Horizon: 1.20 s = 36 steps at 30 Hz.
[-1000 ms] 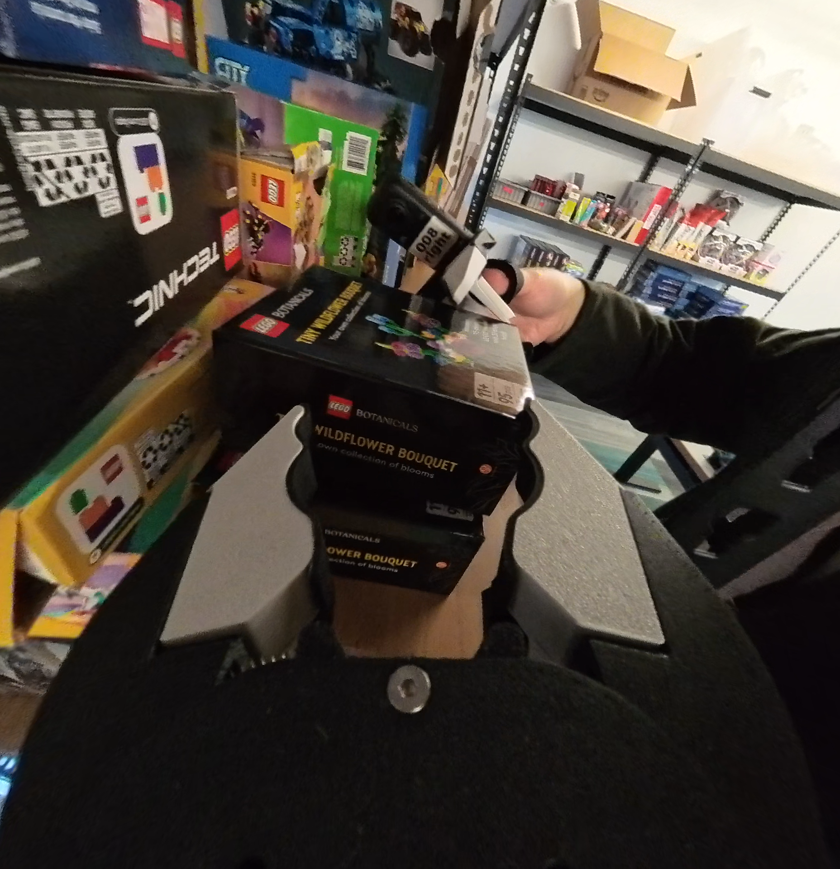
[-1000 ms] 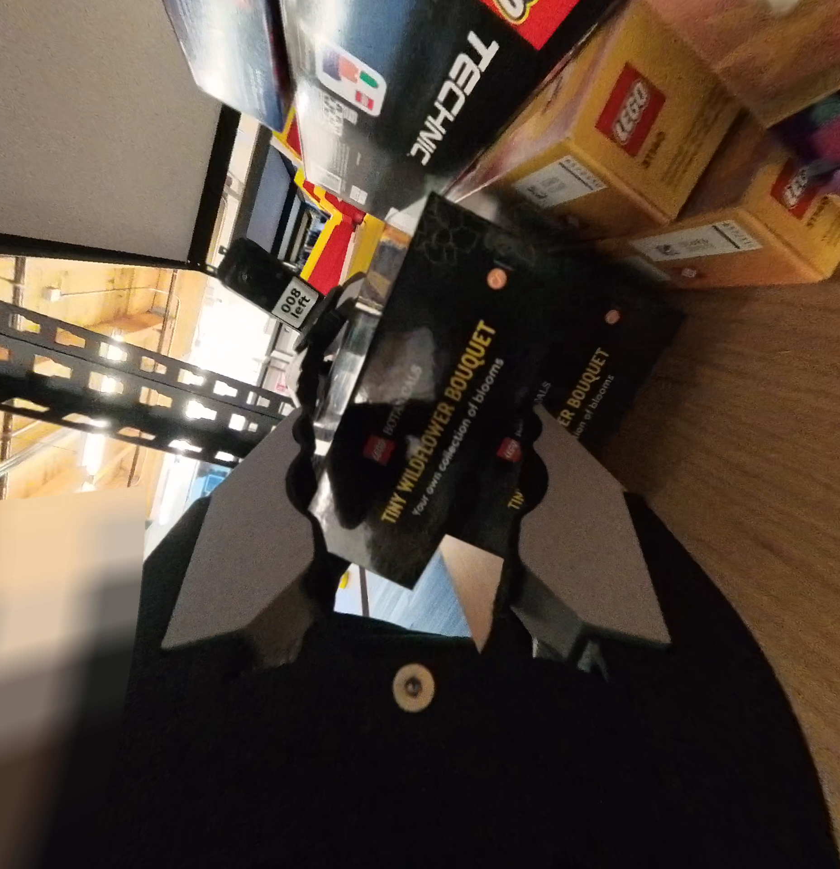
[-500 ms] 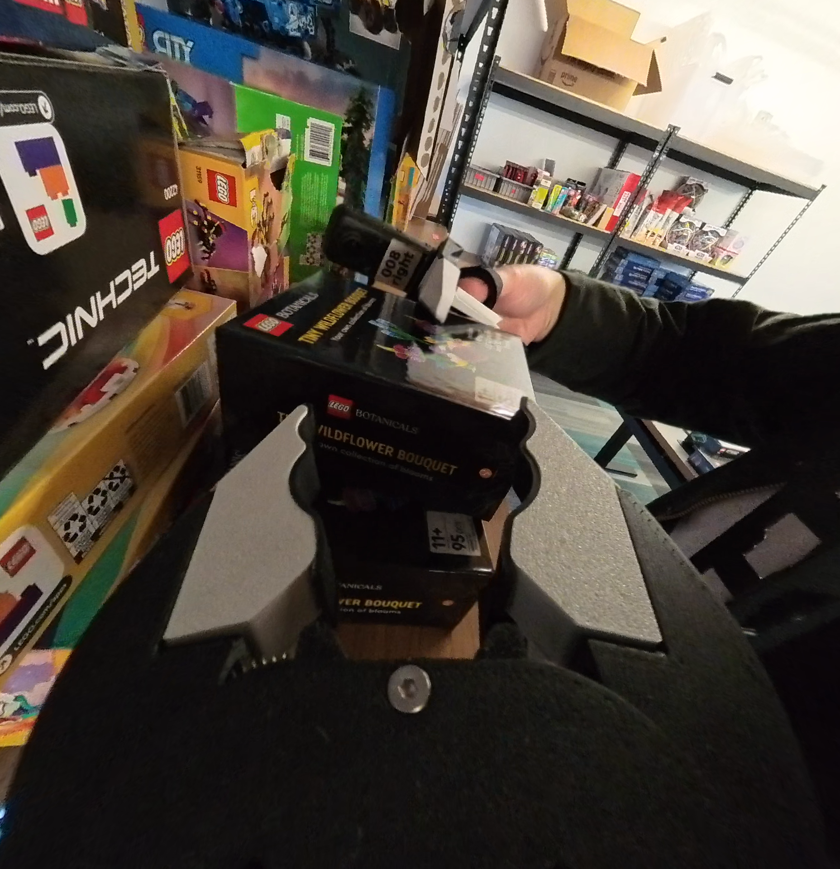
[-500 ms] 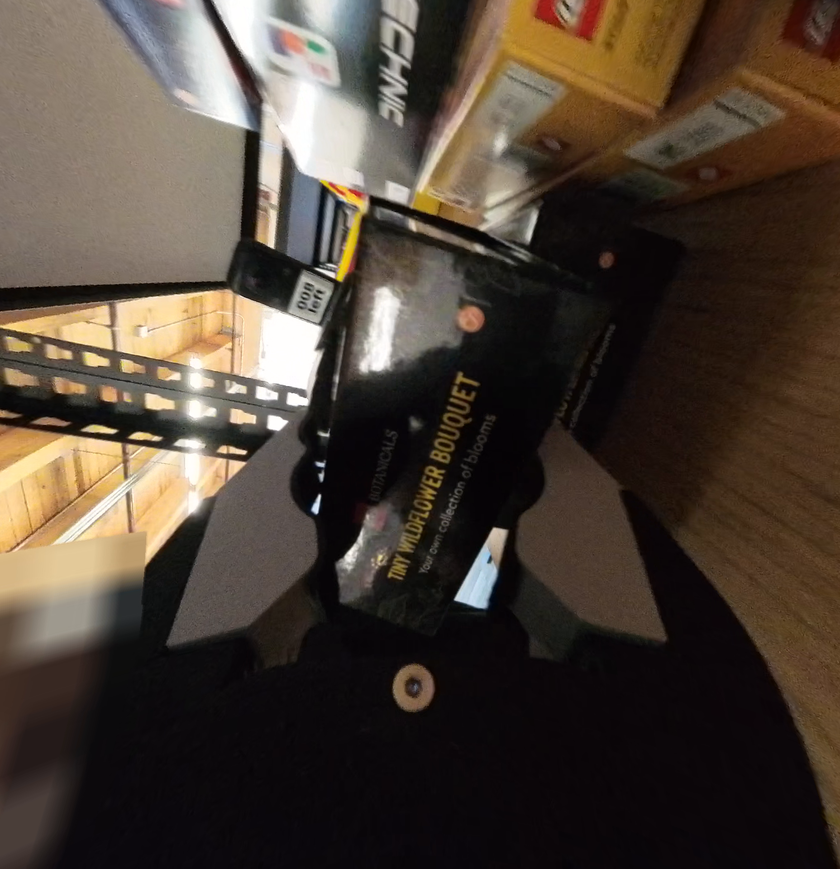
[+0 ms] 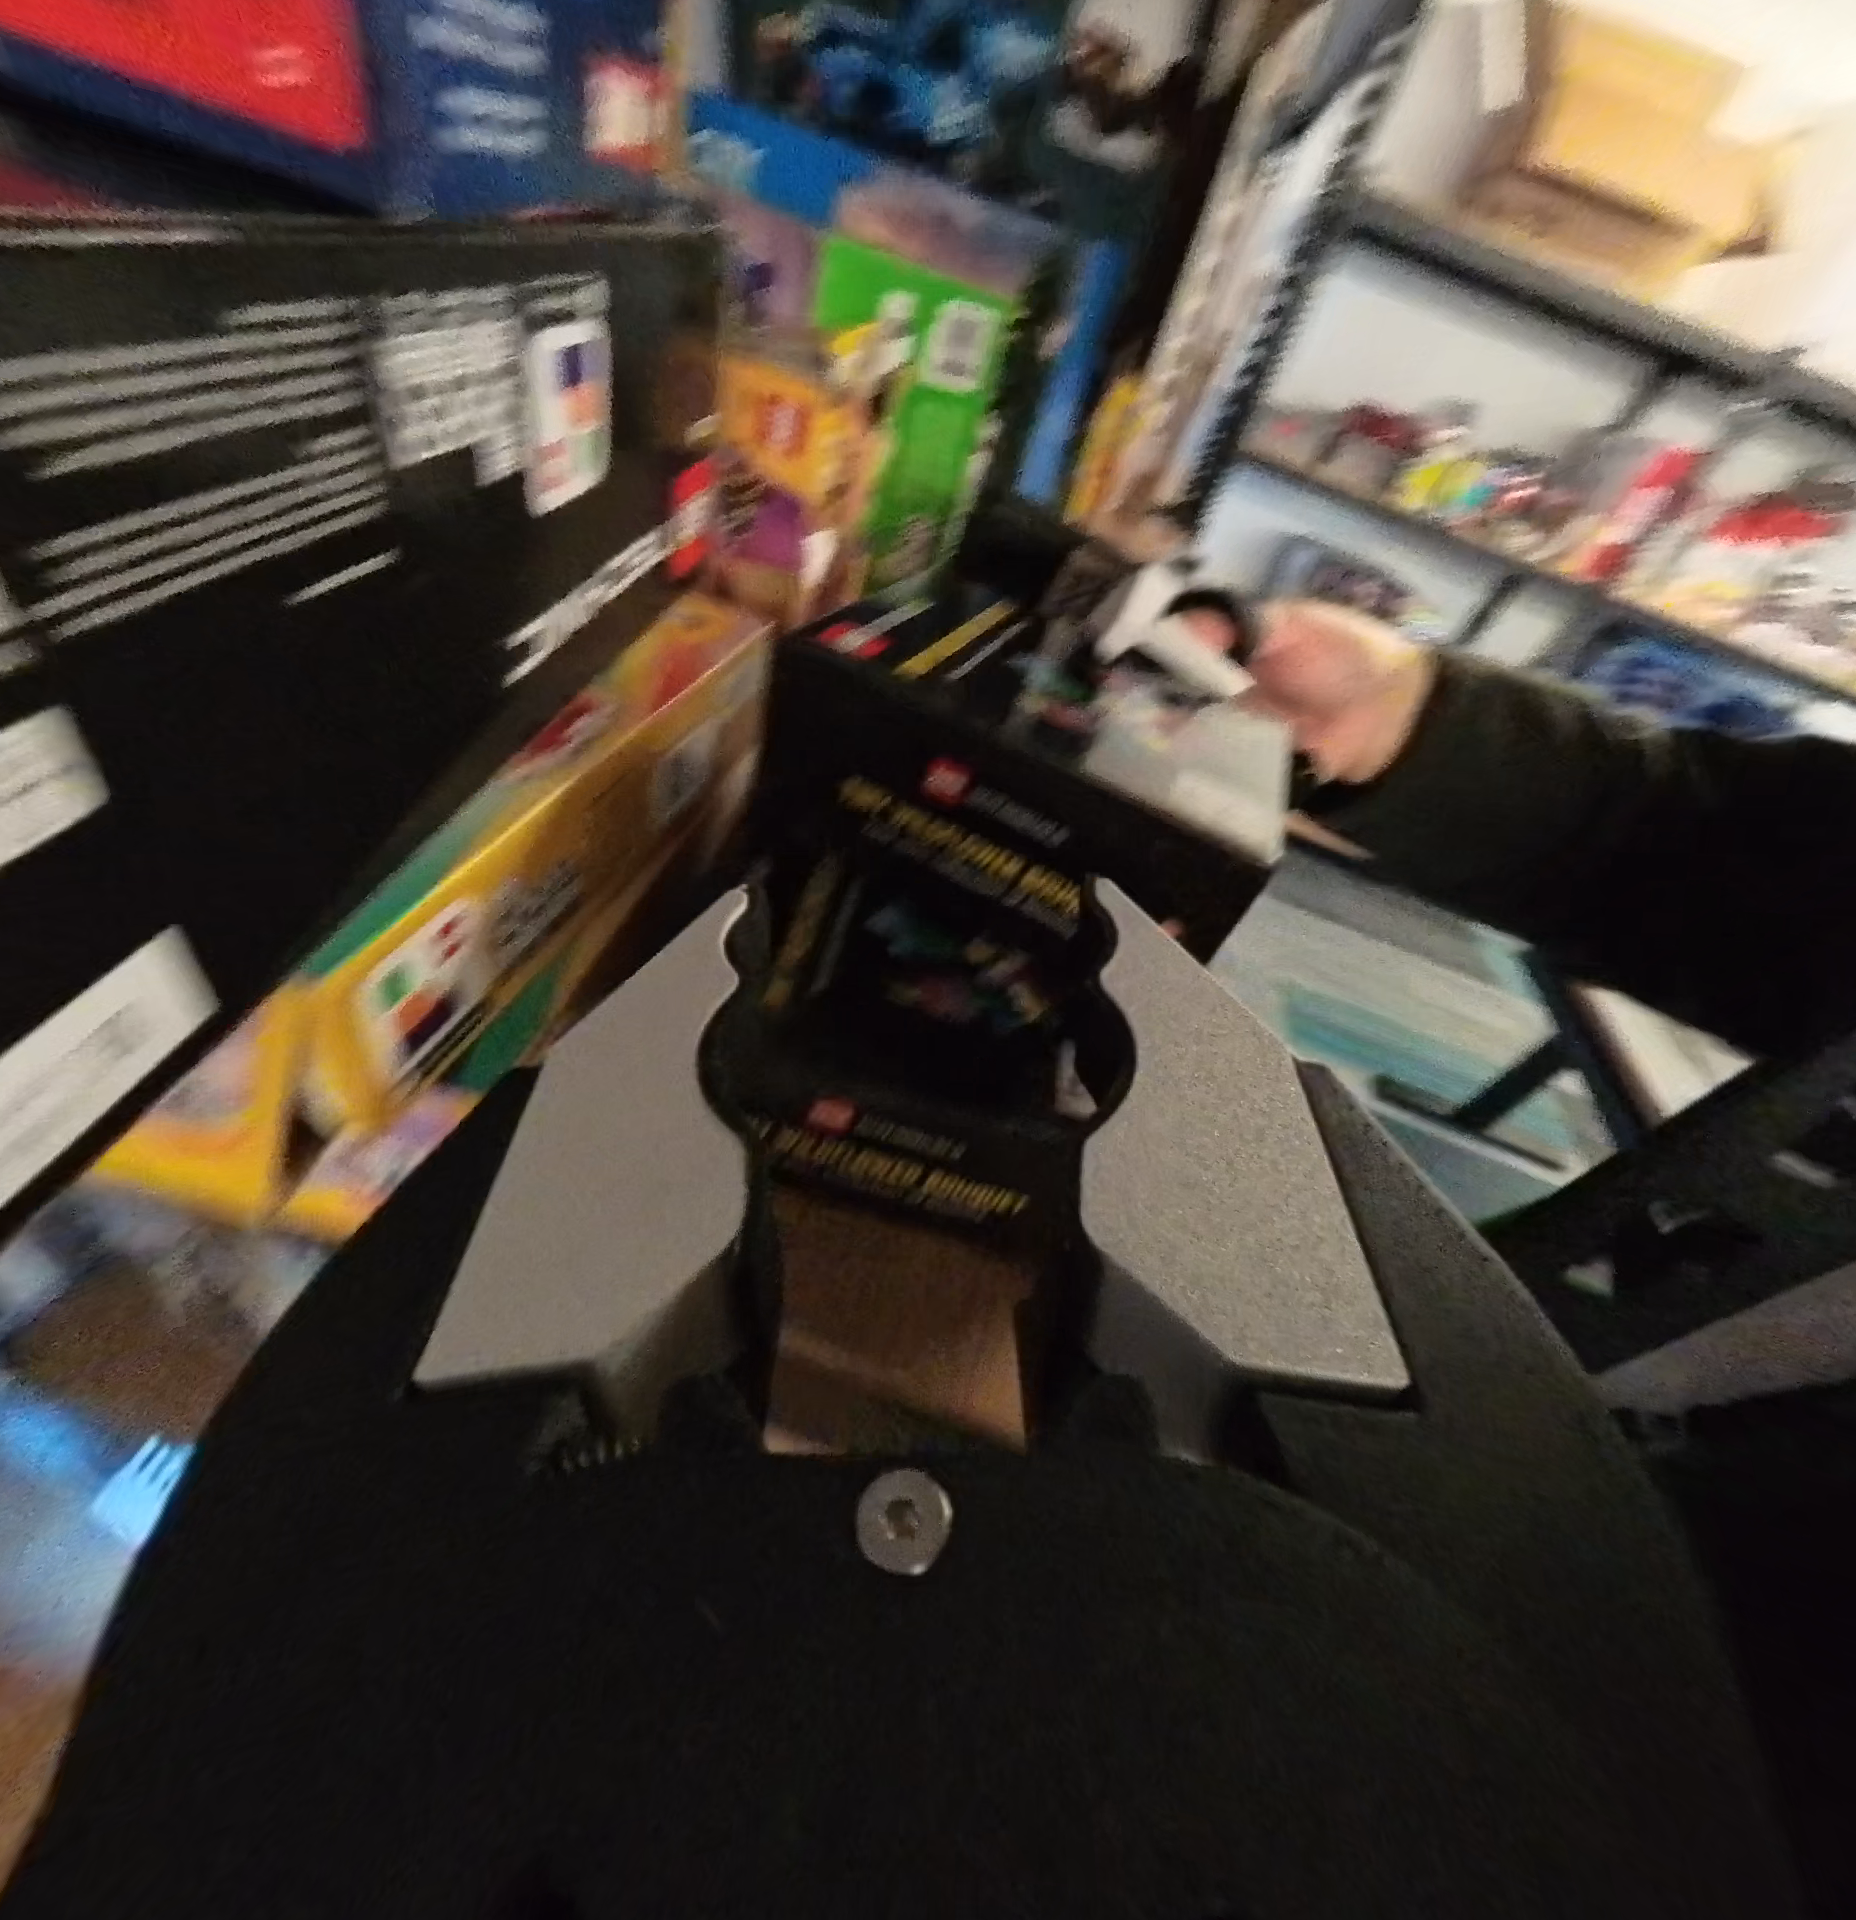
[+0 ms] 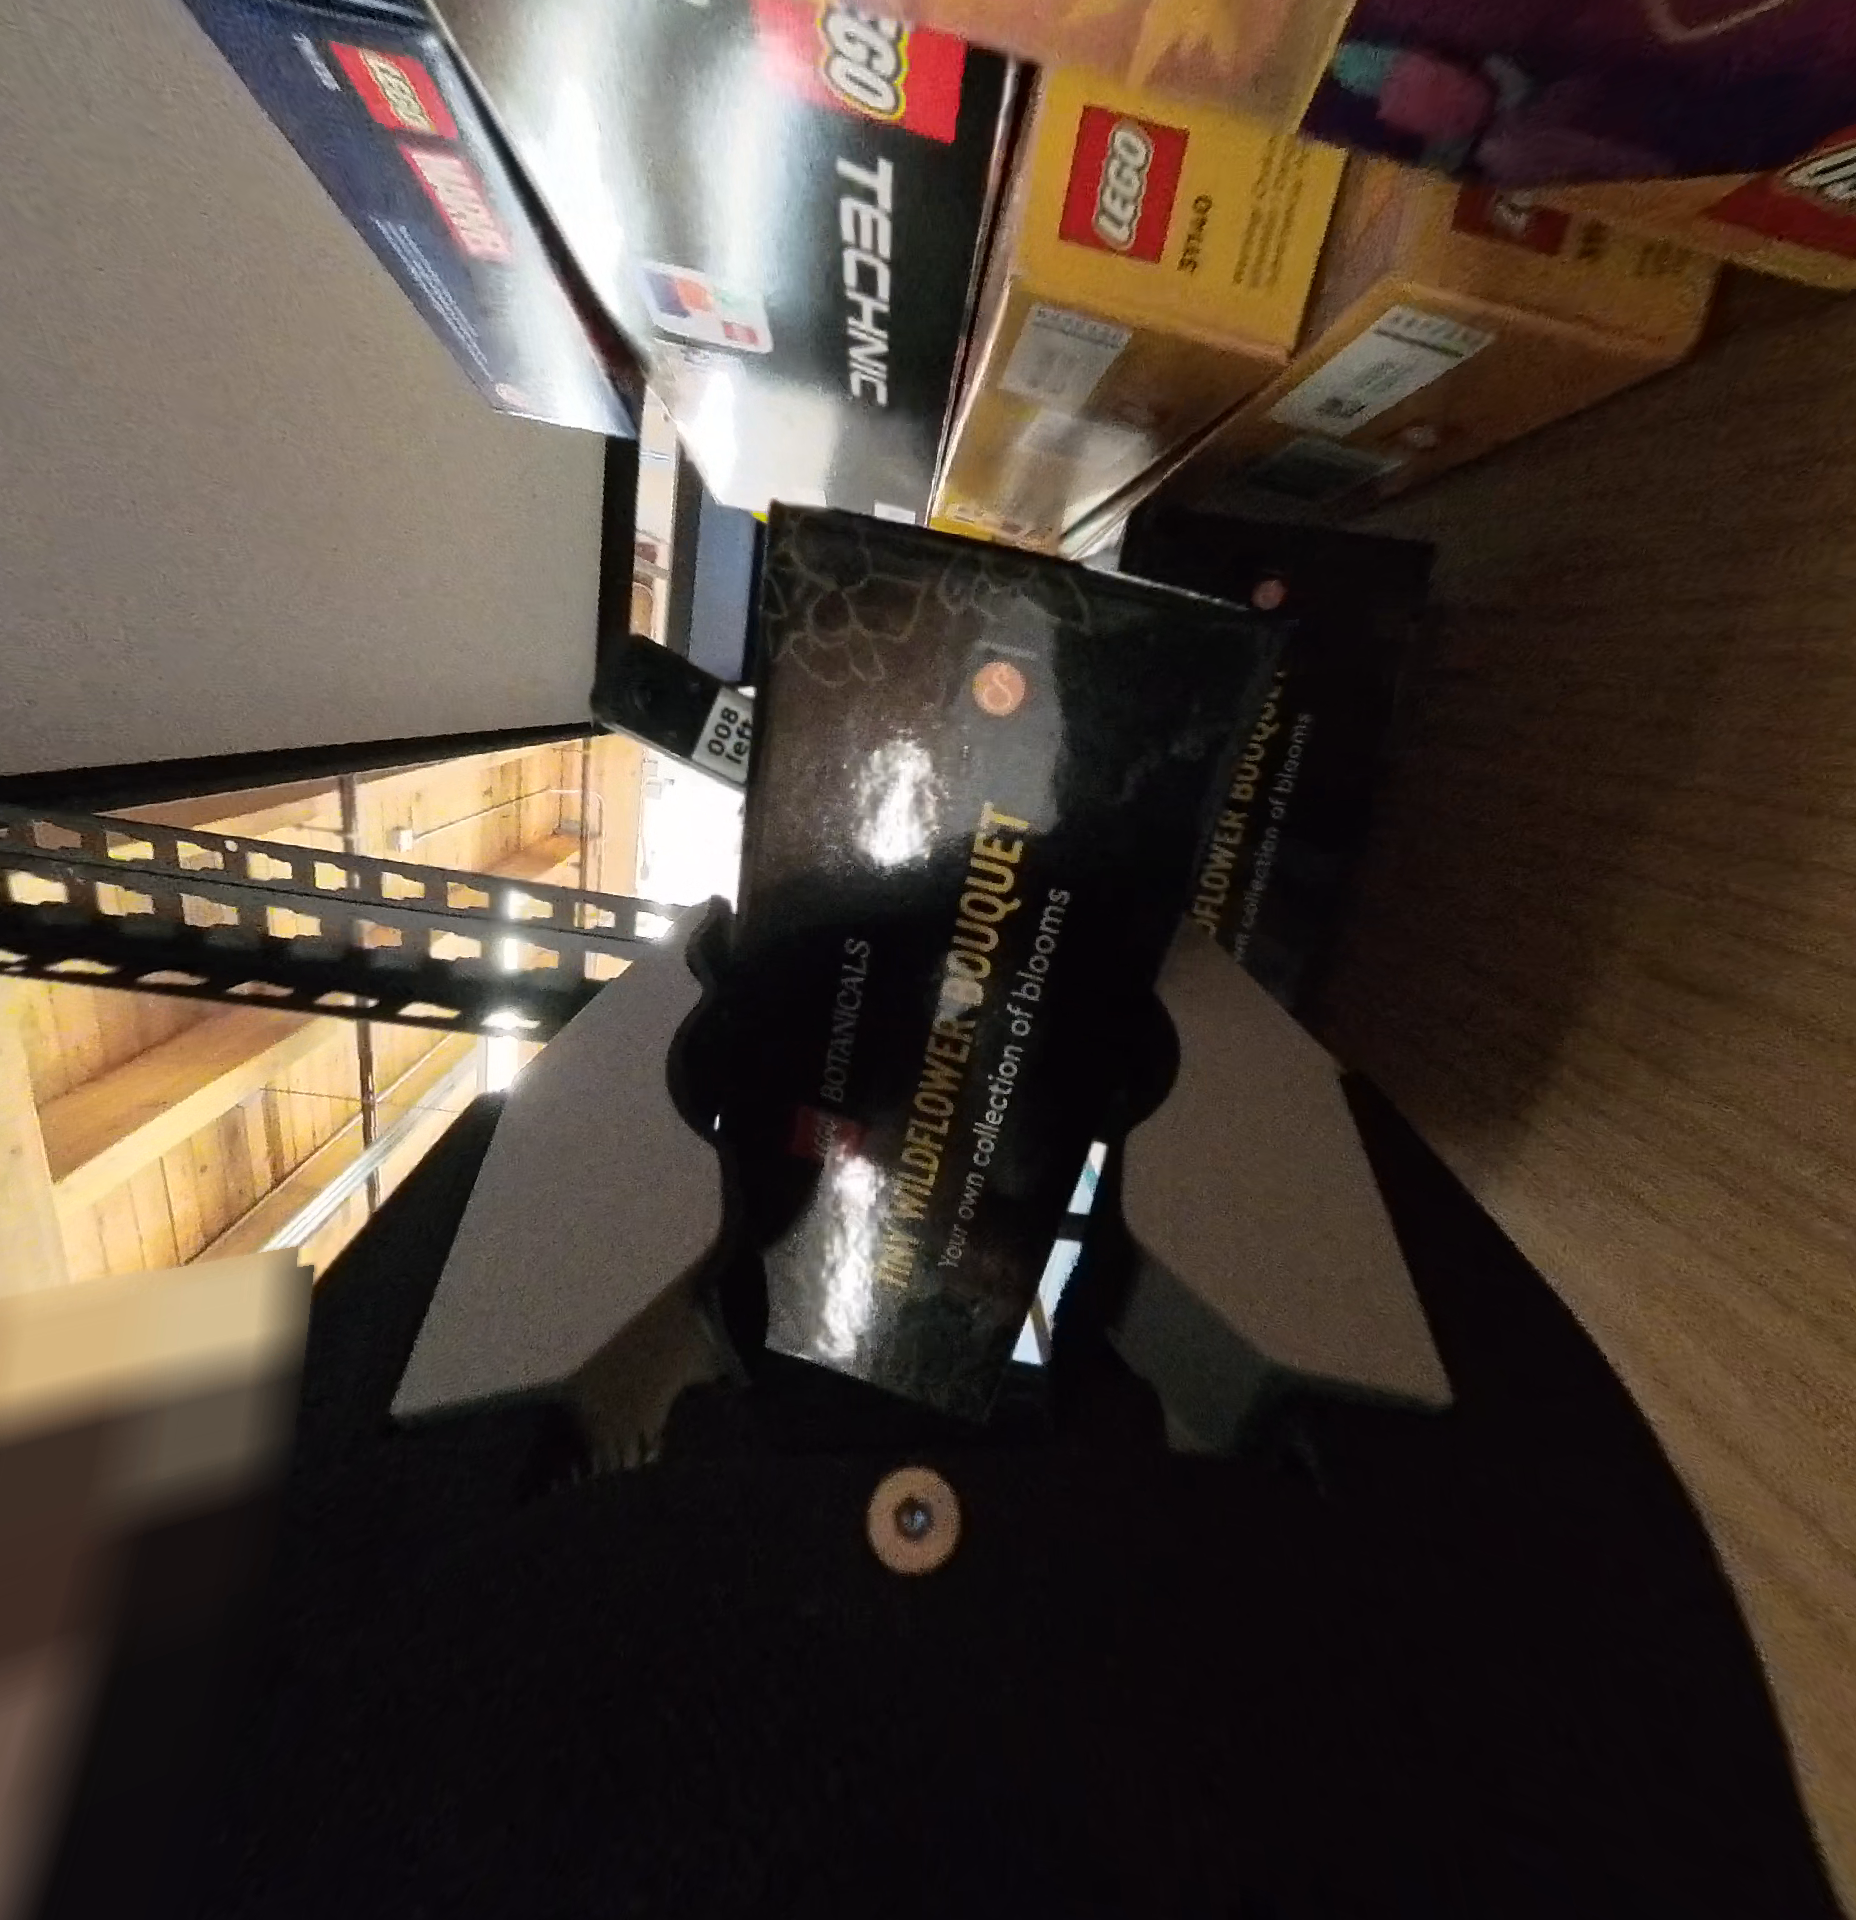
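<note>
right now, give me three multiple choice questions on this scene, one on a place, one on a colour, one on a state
1. Where is the second small black box?
A. on the wooden surface
B. on a metal rack
C. inside a carton

2. What colour are the boxes beside the big black box?
A. white
B. yellow
C. green

3. The right claw is:
A. open and empty
B. out of view
C. shut on a small black box

Answers:
1 A: it rests on the wood behind the held box.
2 B: the yellow boxes sit beside it.
3 C: both fingers press its sides.
</note>
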Each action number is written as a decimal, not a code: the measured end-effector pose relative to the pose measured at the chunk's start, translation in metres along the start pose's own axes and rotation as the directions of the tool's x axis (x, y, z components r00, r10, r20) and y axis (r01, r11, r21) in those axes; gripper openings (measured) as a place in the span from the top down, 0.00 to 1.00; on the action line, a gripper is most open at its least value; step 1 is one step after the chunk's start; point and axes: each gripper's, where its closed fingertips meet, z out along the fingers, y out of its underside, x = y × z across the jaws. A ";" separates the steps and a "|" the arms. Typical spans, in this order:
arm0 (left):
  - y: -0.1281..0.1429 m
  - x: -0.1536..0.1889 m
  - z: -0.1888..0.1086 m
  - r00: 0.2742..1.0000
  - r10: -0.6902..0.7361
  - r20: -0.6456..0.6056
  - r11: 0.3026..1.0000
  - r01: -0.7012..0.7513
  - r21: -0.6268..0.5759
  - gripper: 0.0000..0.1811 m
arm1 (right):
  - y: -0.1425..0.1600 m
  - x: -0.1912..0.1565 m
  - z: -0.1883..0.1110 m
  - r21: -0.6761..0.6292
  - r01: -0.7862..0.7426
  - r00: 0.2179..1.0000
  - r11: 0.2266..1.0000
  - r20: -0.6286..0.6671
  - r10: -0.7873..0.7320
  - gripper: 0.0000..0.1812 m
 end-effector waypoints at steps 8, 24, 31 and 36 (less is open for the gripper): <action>0.039 -0.031 -0.109 0.911 -0.245 0.333 0.966 0.197 0.169 0.72 | -0.002 0.000 -0.022 -0.041 -0.012 0.999 0.999 -0.033 0.011 0.61; 0.058 0.172 -0.177 0.594 -0.154 0.790 0.860 -0.312 0.403 0.59 | -0.002 0.000 -0.029 -0.225 0.051 0.999 0.973 0.015 -0.049 0.61; 0.066 0.179 0.022 0.730 -0.118 0.673 0.903 -0.203 0.378 0.59 | 0.011 0.001 -0.039 -0.316 -0.078 0.991 0.946 0.078 0.108 0.62; 0.055 0.170 0.083 0.848 -0.441 0.293 0.769 0.189 0.610 0.53 | 0.020 0.001 -0.054 -0.351 -0.171 0.966 0.921 0.125 0.227 0.63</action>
